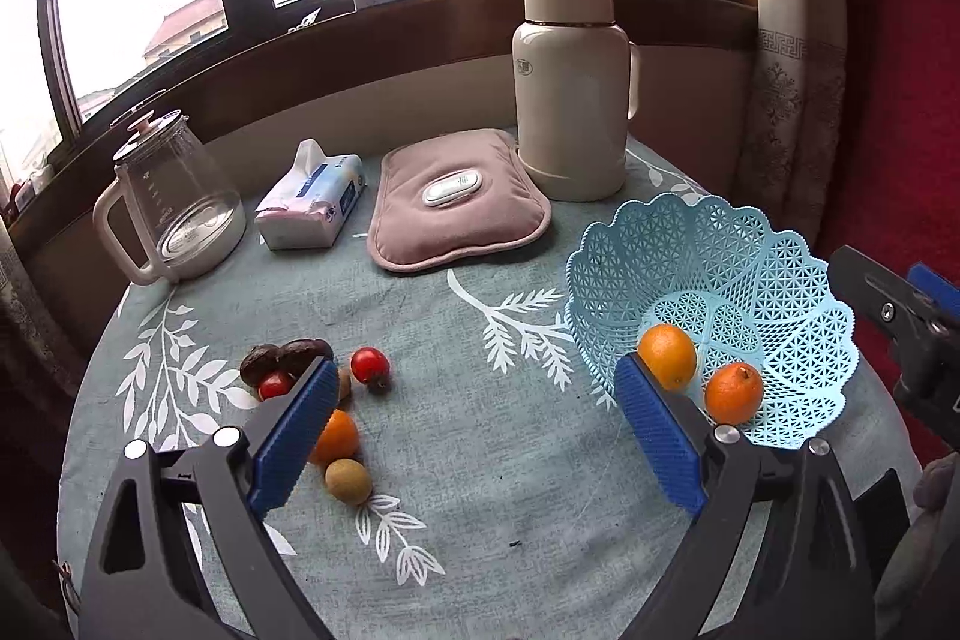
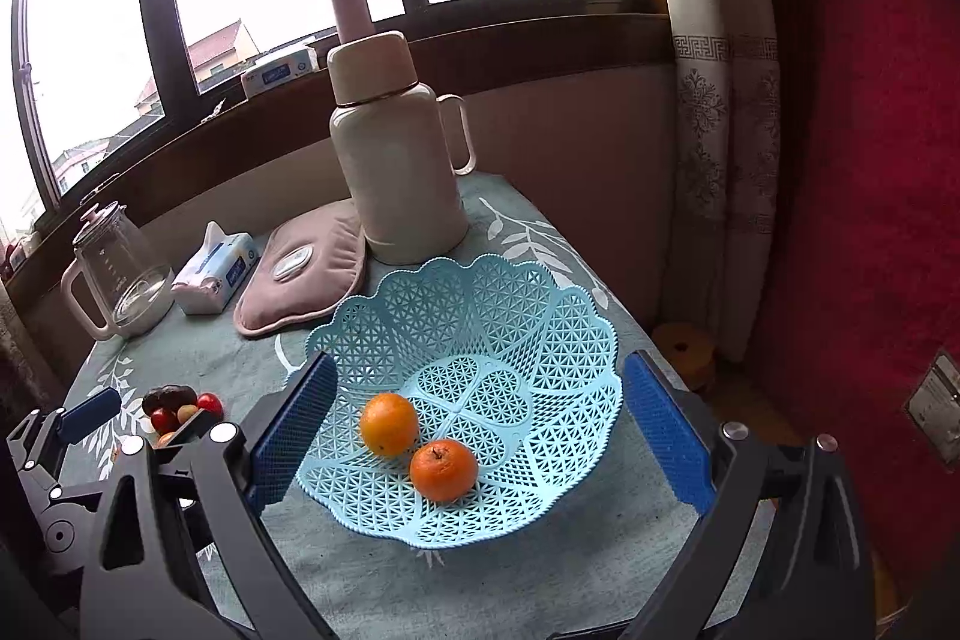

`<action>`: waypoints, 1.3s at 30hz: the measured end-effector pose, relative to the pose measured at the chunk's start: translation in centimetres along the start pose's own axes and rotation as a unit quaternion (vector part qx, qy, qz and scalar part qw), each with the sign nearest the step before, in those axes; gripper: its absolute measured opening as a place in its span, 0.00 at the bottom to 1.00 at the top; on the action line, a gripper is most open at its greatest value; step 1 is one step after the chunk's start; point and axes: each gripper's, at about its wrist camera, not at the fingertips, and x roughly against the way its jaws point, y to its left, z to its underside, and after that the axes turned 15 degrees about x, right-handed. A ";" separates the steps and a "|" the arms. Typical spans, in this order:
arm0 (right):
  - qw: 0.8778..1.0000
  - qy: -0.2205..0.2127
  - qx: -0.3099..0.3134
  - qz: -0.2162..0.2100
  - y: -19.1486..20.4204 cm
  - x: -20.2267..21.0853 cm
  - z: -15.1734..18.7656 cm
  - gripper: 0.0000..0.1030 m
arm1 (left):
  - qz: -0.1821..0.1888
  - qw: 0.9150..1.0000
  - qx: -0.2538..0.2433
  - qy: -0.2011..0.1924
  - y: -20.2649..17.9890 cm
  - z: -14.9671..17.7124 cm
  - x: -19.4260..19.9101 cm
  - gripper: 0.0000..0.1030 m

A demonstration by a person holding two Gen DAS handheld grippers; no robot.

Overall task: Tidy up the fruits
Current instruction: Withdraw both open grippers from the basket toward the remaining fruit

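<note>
A light blue lattice basket (image 1: 774,256) (image 2: 480,304) sits at the table's right and holds two oranges (image 1: 667,355) (image 1: 733,393) (image 2: 389,424) (image 2: 443,468). Loose fruit lies at the left: an orange (image 1: 337,437), a brown round fruit (image 1: 348,481), two red fruits (image 1: 369,365) (image 1: 275,385) and dark brown fruits (image 1: 282,355). My left gripper (image 1: 474,388) is open and empty above the cloth between the loose fruit and the basket. My right gripper (image 2: 480,388) is open and empty, its fingers on either side of the basket, above it.
At the back stand a glass kettle (image 1: 168,202), a tissue pack (image 1: 312,202), a pink heating pad (image 1: 456,202) and a cream thermos (image 1: 570,82). A window sill runs behind. A red curtain (image 2: 870,160) hangs beyond the table's right edge.
</note>
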 end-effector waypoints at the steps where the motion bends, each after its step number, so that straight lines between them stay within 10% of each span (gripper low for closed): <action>1: 1.000 0.002 0.001 -0.005 0.2 -0.1 0.0 0.94 | -0.001 1.000 0.003 0.002 0.3 0.0 0.0 0.90; 39: 0.991 0.066 0.045 -0.107 8.1 -2.1 3.2 0.94 | -0.045 0.994 0.090 0.044 9.8 1.9 -0.9 0.90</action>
